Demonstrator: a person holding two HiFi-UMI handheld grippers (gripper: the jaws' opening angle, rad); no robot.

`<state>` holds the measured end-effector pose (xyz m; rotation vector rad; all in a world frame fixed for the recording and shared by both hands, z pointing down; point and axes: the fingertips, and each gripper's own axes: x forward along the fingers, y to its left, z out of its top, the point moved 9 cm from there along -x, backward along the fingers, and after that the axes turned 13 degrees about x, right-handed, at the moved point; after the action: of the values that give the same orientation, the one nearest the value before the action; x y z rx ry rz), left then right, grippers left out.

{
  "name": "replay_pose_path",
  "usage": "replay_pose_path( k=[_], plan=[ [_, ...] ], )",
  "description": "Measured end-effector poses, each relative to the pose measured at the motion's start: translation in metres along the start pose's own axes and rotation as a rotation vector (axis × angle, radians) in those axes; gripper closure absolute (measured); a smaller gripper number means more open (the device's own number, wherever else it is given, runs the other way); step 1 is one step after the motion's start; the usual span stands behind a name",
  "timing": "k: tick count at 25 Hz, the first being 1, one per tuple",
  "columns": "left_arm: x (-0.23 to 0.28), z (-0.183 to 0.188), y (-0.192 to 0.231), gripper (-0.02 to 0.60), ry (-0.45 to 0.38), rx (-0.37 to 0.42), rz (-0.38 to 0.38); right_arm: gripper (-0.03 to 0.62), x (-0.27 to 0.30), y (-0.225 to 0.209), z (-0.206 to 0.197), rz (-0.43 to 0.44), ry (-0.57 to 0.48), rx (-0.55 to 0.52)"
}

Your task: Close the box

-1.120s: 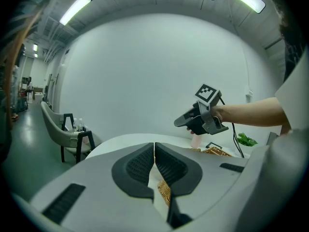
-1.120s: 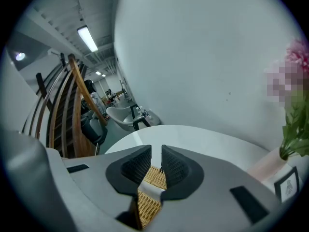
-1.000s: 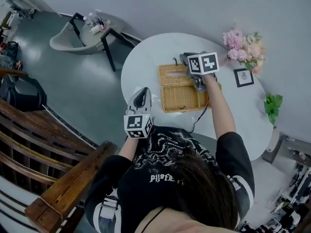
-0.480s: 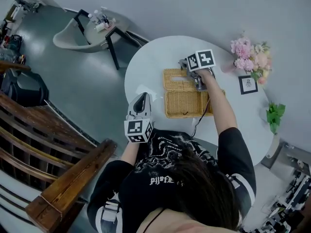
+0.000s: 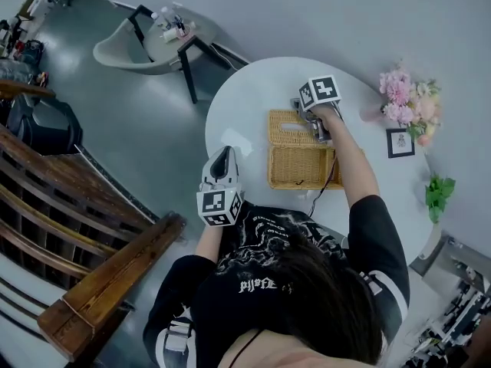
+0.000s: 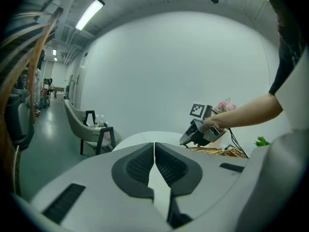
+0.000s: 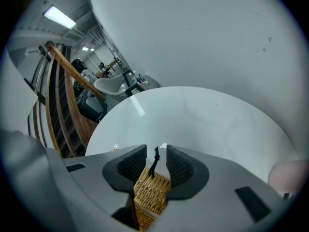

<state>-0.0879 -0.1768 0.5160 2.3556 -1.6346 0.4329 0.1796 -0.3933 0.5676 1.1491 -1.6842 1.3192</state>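
Wickerwork of the tan, rectangular woven box (image 5: pixel 295 167) sits near the middle of the round white table (image 5: pixel 245 106), its long axis running left to right across the person. From above, the far half shows a slotted lid panel (image 5: pixel 285 127) and the near half a plain woven face. Whether the lid is fully seated cannot be told.

The right gripper (image 7: pixel 156 151) is at the box's far edge, and its jaws are opening. A strip of the woven edge (image 7: pixel 152 192) and a thin black cord loop (image 7: pixel 153 167) stand right between them, with the pads seemingly no longer pressing. The coming move turns on that: the looped edge lies straight along the right jaws, not beside them, so this hand is the one placed to press or refasten it.

The left gripper (image 6: pixel 154 153) hangs at the table's near rim, well apart from the box, with its jaws together on nothing.

No brand or legible writing shows. Each gripper's cube (image 5: pixel 320 90) carries only black-and-white square markers. The small framed picture (image 5: pixel 400 142) beside the pink flowers (image 5: pixel 403 98) is too small to read.
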Motion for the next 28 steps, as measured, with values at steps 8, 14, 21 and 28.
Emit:
replay_pose_path(
  k=[8,14,21,28],
  plan=[
    [-0.006,-0.008,0.002,0.555,0.015,-0.011,0.011,0.551,0.010,-0.002,0.001,-0.046,0.048,-0.033],
    [-0.013,-0.009,0.002,0.555,0.012,-0.007,0.020,0.554,0.003,0.001,0.004,-0.012,0.016,-0.036],
    [-0.021,-0.010,-0.003,0.555,0.000,-0.001,0.018,0.557,-0.011,0.011,0.003,-0.006,-0.031,-0.100],
    [-0.030,-0.010,-0.013,0.555,-0.023,0.004,-0.008,0.557,-0.034,0.019,0.003,0.018,-0.118,-0.106]
  ],
)
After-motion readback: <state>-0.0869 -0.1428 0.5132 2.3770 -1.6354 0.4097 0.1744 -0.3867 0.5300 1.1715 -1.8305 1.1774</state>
